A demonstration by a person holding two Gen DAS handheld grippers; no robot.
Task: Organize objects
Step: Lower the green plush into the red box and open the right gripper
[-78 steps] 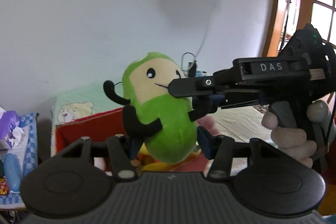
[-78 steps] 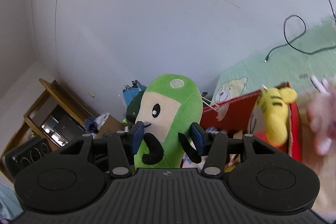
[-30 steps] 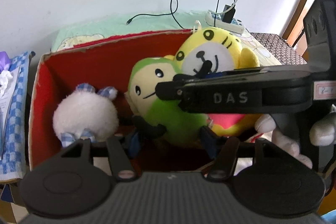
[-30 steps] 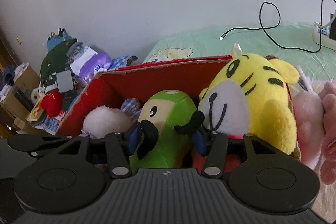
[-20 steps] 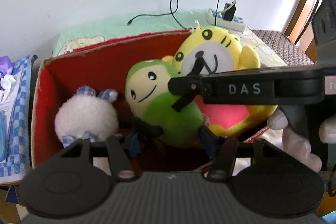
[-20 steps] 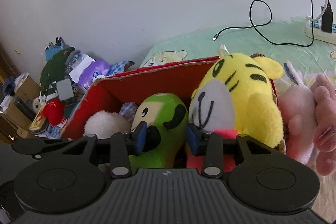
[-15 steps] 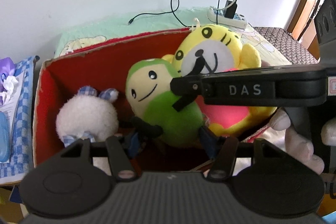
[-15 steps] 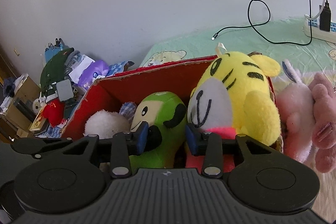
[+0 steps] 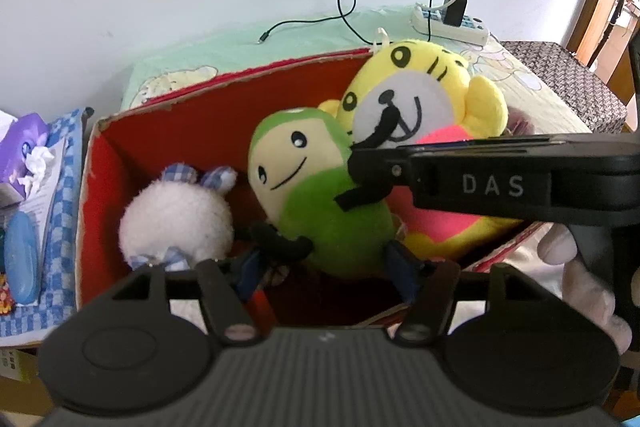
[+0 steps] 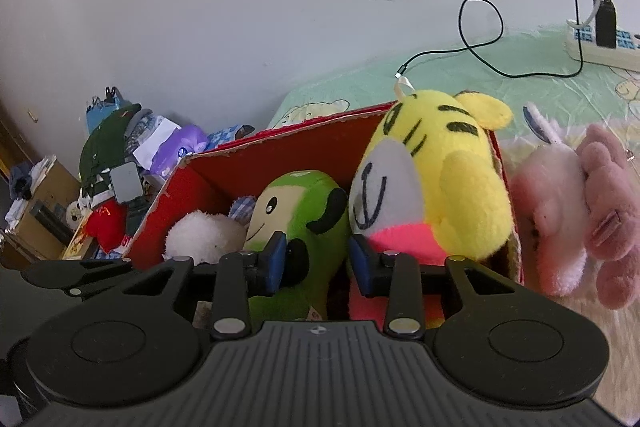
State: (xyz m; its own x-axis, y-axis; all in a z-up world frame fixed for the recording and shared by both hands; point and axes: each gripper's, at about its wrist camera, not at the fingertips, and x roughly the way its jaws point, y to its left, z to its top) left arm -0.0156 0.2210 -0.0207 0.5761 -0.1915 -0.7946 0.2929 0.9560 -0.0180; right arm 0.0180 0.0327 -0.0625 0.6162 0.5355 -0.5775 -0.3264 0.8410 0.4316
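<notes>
A green bean plush point(image 9: 320, 195) sits inside the red cardboard box point(image 9: 192, 123), between a white fluffy plush point(image 9: 176, 223) and a yellow tiger plush point(image 9: 424, 95). My left gripper point(image 9: 326, 267) is open, its blue pads either side of the green plush's bottom. My right gripper point(image 10: 318, 261) has its pads close on the green plush point(image 10: 304, 203); its black arm lies between them. In the left wrist view the right gripper's black finger point(image 9: 492, 183) reaches to the plush from the right.
Pink plush toys point(image 10: 580, 203) lie right of the box on the bed. A power strip point(image 9: 448, 21) and black cable point(image 9: 348, 11) lie on the green sheet behind. Cluttered items point(image 10: 120, 171) and a tissue pack point(image 9: 24, 151) sit left of the box.
The green plush went from held up in the air down into the red box beside the tiger. In the last half second both grippers barely moved.
</notes>
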